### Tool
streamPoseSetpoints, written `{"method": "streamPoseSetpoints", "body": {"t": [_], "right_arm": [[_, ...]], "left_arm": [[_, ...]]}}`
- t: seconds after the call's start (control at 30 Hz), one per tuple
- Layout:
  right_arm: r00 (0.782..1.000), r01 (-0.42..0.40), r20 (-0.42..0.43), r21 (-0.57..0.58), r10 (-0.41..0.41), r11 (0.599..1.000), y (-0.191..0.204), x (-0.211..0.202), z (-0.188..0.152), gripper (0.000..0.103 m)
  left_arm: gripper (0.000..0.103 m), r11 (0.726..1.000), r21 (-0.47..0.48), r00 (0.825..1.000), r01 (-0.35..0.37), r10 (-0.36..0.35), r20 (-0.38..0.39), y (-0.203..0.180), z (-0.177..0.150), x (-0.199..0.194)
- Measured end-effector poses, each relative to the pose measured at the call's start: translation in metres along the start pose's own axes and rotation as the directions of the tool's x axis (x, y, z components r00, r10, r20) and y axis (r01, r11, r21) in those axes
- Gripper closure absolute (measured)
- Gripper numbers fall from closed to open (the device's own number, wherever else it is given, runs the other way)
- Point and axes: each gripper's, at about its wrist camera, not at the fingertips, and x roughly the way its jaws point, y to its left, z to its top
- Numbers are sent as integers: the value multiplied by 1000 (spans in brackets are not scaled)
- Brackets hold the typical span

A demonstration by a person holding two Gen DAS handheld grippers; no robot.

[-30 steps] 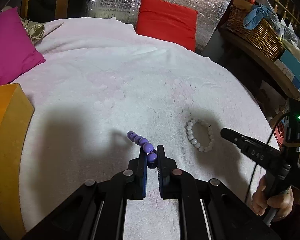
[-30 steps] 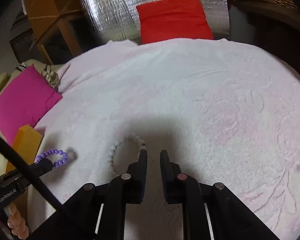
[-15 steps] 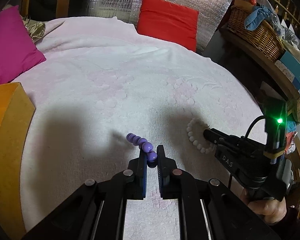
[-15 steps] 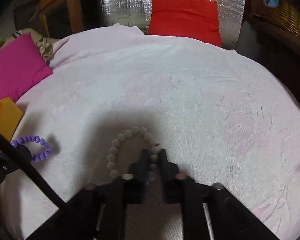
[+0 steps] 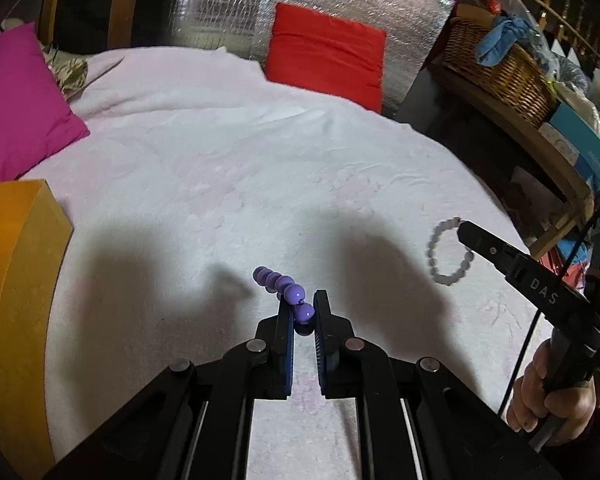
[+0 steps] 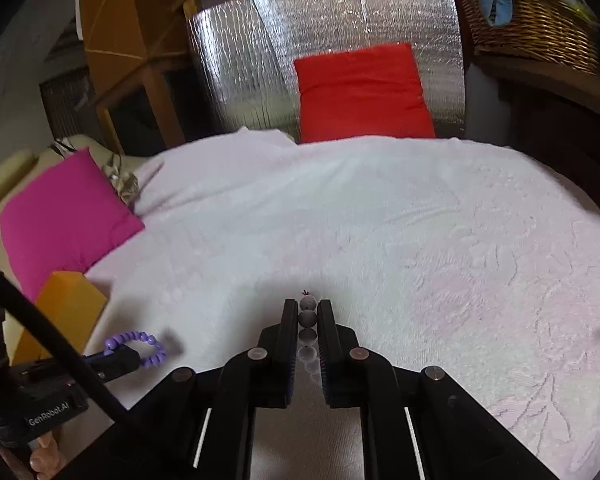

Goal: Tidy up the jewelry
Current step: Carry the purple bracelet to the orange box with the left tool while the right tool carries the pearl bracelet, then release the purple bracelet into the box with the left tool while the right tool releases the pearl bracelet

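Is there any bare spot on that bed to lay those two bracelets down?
Plenty: the white blanket is bare between the pink cushion and red cushion. The only crowding is near the yellow box.

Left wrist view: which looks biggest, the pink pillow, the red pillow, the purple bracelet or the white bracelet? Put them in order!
1. Pink pillow and red pillow: look alike, pink partly cut off.
2. White bracelet
3. Purple bracelet: seen edge-on and nearer, so unsure.

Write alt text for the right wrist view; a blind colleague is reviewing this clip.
The right gripper pinches a white bead bracelet between its jaws above a white bedspread. At lower left, the left gripper holds a purple bead bracelet near an orange box. A magenta pillow and a red cushion lie beyond.
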Motion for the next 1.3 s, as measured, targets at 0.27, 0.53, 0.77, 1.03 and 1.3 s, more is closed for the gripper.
{"method": "streamPoseSetpoints", "body": {"t": [0.27,0.53,0.77,1.03,1.3], "right_arm": [[997,-60,55,12,59,998,6,-30,3,92],[989,-115,98,7,113,993,20,-63,3,92],[984,-153,82,-52,157,987,63,-79,2,92],[968,-245,14,-170,251,954,162,-80,8,92],[929,-370,-131,-263,347,891,282,-43,6,92]], "left_arm": [[94,997,46,994,67,-71,86,-16,-5,-39],[94,998,39,986,45,-50,162,-23,-12,-83],[94,999,51,979,-7,-3,205,-13,-37,-145],[94,992,-49,957,-113,122,265,62,-52,-234],[94,960,-193,952,-205,241,188,155,-72,-238]]}}
